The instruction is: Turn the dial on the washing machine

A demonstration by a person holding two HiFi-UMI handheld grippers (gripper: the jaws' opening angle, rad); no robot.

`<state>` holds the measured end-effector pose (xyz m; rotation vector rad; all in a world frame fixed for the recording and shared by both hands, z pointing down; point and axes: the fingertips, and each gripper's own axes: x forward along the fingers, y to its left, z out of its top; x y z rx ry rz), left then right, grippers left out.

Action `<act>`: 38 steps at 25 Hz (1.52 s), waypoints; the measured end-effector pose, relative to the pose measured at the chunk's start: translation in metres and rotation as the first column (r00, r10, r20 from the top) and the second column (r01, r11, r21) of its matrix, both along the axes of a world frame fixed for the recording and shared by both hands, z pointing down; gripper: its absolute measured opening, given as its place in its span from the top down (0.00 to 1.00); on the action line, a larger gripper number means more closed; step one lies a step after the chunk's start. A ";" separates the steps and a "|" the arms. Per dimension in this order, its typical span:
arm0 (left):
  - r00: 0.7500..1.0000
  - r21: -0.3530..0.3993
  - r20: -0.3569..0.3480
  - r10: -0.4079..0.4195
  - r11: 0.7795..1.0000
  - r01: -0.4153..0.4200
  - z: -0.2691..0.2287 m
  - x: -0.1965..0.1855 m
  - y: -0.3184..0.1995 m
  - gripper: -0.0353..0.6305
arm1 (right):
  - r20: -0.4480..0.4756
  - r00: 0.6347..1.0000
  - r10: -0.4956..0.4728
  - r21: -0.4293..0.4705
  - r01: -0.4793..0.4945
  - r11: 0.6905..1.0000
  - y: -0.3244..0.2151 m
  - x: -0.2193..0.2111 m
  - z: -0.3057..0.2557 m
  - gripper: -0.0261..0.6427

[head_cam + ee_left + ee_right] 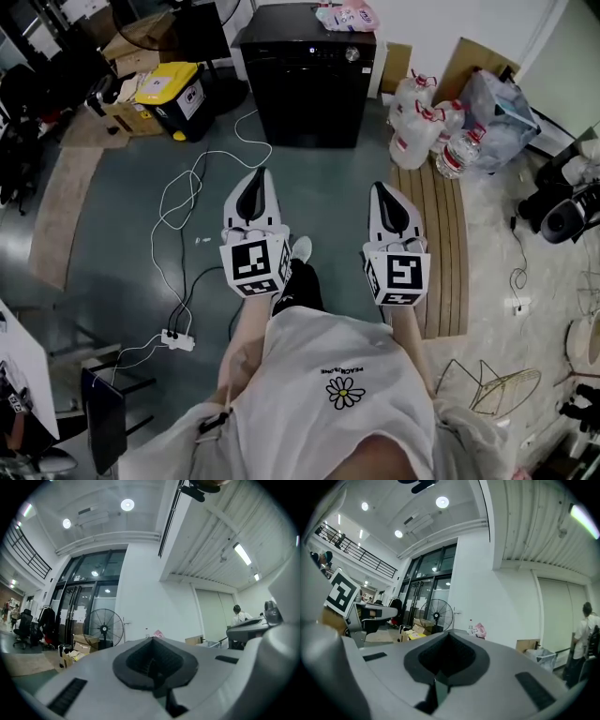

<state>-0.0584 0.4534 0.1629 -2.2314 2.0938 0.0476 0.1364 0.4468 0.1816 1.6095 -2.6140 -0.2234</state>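
The black washing machine [309, 80] stands at the far side of the floor, straight ahead of me. Its round silver dial [352, 54] sits at the right of the top panel. My left gripper [259, 173] and right gripper [382, 187] are held side by side at waist height, both pointing toward the machine and well short of it. Each has its jaws shut with nothing between them. In the left gripper view, the left gripper [152, 640] hides the machine, as the right gripper [450, 633] does in the right gripper view.
A pink packet [349, 16] lies on the machine's top. A yellow-lidded bin [174, 97] and boxes stand to its left, water bottles [424, 127] and a bag to its right. A white cable and power strip [178, 339] cross the floor. Wooden slats [442, 246] lie at right.
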 end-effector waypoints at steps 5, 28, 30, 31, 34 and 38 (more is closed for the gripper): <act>0.999 0.030 0.018 0.047 0.998 -0.047 -0.018 0.011 -0.048 0.95 | -0.005 1.000 0.012 0.002 -0.012 1.000 -0.034 0.003 -0.008 0.96; 0.978 0.061 0.036 0.203 0.977 -0.205 -0.030 -0.033 -0.405 0.95 | -0.101 0.984 0.147 -0.002 -0.148 0.989 -0.360 -0.036 -0.022 0.96; 0.976 0.054 0.027 0.214 0.975 -0.215 -0.026 -0.043 -0.436 0.95 | -0.106 0.983 0.147 0.005 -0.148 0.989 -0.394 -0.053 -0.022 0.96; 0.975 0.049 0.021 0.219 0.974 -0.220 -0.025 -0.047 -0.450 0.95 | -0.107 0.983 0.152 0.009 -0.151 0.988 -0.410 -0.060 -0.023 0.96; 0.973 0.045 0.004 0.231 0.972 -0.231 -0.023 -0.062 -0.486 0.95 | -0.102 0.983 0.150 0.017 -0.149 0.989 -0.453 -0.082 -0.025 0.96; 0.973 0.034 -0.014 0.230 0.973 -0.230 -0.017 -0.072 -0.522 0.95 | -0.112 0.986 0.123 0.012 -0.123 0.992 -0.492 -0.102 -0.019 0.96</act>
